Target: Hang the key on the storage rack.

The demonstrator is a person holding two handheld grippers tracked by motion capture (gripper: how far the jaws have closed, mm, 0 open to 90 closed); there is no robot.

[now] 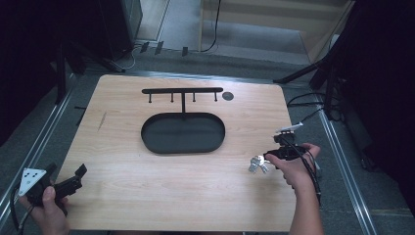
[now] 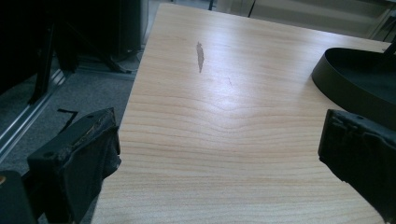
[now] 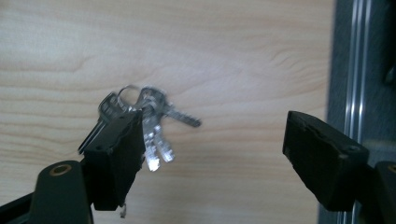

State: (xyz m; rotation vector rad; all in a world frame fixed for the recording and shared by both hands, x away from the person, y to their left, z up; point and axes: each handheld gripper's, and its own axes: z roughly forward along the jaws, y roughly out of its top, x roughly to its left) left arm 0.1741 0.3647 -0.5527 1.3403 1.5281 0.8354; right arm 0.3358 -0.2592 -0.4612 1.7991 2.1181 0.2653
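Place looks like lab or recording studio, not home. Light wooden surface [image 1: 147, 196] stands alone on grey carpet floor [image 1: 313, 215]. Metal rails [image 1: 342, 171] run along both sides. Black tripod legs [image 1: 303, 73] and cables [image 1: 298, 98] around it. Dark curtains or screens left and right. Wooden step [image 1: 274, 19] behind.

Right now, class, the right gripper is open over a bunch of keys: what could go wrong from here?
1. The keys lie beside one jaw of the right gripper, not centred in the gap; closing now might catch one key or push the bunch away.
2. The keys fan out loosely on their ring, so they could swing or slip if lifted.
3. They lie near the table edge and might be knocked off.
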